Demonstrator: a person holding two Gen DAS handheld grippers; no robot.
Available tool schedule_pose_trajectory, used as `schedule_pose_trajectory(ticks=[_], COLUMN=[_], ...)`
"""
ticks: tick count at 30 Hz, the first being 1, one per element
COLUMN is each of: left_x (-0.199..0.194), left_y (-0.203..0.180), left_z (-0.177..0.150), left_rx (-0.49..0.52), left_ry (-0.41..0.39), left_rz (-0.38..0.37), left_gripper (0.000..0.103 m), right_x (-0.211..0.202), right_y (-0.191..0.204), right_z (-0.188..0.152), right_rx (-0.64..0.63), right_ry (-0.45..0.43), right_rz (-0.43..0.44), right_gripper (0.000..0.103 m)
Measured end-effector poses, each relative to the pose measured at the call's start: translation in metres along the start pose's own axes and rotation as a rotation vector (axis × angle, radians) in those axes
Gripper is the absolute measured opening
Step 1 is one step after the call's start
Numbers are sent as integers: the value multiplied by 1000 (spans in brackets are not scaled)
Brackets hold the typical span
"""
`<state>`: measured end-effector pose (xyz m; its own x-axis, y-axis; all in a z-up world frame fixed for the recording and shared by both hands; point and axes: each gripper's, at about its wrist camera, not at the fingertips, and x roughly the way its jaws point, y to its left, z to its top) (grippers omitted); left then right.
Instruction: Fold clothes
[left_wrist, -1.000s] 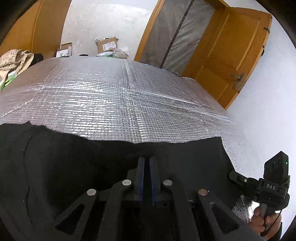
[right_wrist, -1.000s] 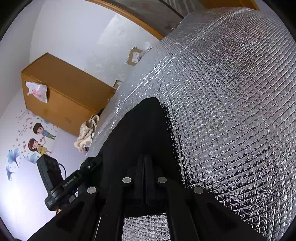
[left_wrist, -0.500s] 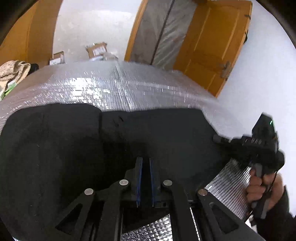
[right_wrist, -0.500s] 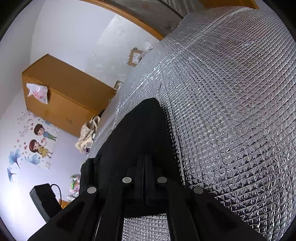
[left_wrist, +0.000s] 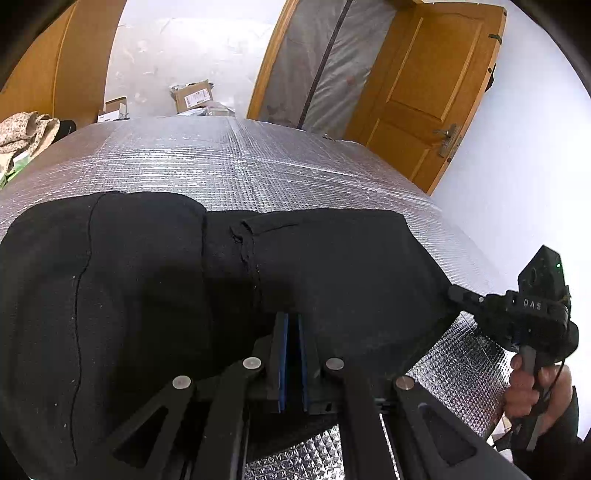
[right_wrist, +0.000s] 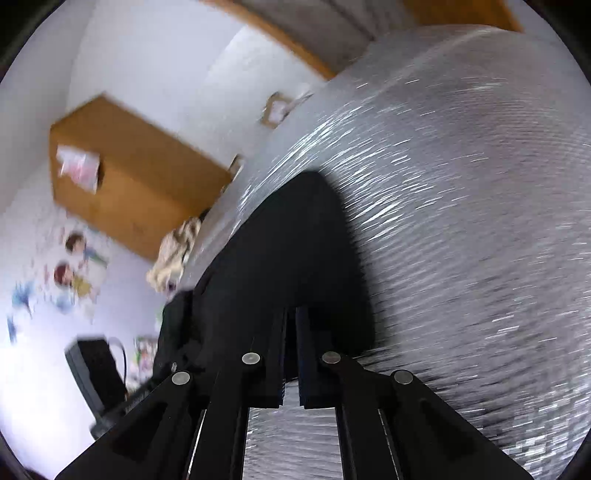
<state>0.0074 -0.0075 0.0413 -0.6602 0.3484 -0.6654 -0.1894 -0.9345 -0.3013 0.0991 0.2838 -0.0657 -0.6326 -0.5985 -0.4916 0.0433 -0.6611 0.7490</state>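
Observation:
A black garment (left_wrist: 147, 295) lies spread over the near part of the silver foil-covered table (left_wrist: 240, 162). My left gripper (left_wrist: 290, 321) has its blue pads shut on the garment's near edge, with the cloth bunched around them. My right gripper (left_wrist: 453, 292) pinches the garment's right corner, and a hand (left_wrist: 532, 387) holds its handle. In the blurred right wrist view, the right gripper (right_wrist: 291, 314) is shut on the black garment (right_wrist: 288, 251), which stretches away from it to a point on the foil table (right_wrist: 461, 221). The camera box of the left gripper (right_wrist: 92, 365) shows at the lower left.
A beige cloth pile (left_wrist: 26, 129) sits at the table's left end. Cardboard boxes (left_wrist: 192, 96) lie on the floor beyond. A wooden door (left_wrist: 424, 99) stands at the back right and a wooden cabinet (right_wrist: 129, 192) against the wall. Bare foil stretches beyond the garment.
In the left wrist view the garment's far edge has moved away across the foil and a folded layer with a seam now shows. The right wrist view has shifted and blurred.

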Motion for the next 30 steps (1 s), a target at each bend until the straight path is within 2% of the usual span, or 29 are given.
schedule_pose_trajectory(ticks=[3, 10, 12, 14, 17, 24, 30], left_x=[0, -5, -12, -20, -29, -50, -61], left_y=[2, -4, -8, -12, -16, -17, 2], left_z=[-1, 1, 0, 1, 3, 12, 18], left_rx=[-4, 5, 16, 27, 40, 66, 38], left_ry=[-3, 7, -9, -28, -50, -110, -141], left_rz=[-2, 19, 26, 32, 45, 102, 176], left_gripper=[6, 6, 6, 6, 6, 6, 6], right_x=[-12, -20, -22, -24, -27, -23, -17], right_y=[-14, -10, -8, -6, -2, -5, 0], right_z=[4, 2, 4, 5, 8, 10, 9], right_rx=[50, 40, 31, 22, 13, 19, 4], right_ry=[-28, -43, -45, -53, -72, -78, -70], right_rz=[14, -26, -35, -45, -58, -71, -85], right_gripper=[0, 5, 9, 23, 28, 33, 35])
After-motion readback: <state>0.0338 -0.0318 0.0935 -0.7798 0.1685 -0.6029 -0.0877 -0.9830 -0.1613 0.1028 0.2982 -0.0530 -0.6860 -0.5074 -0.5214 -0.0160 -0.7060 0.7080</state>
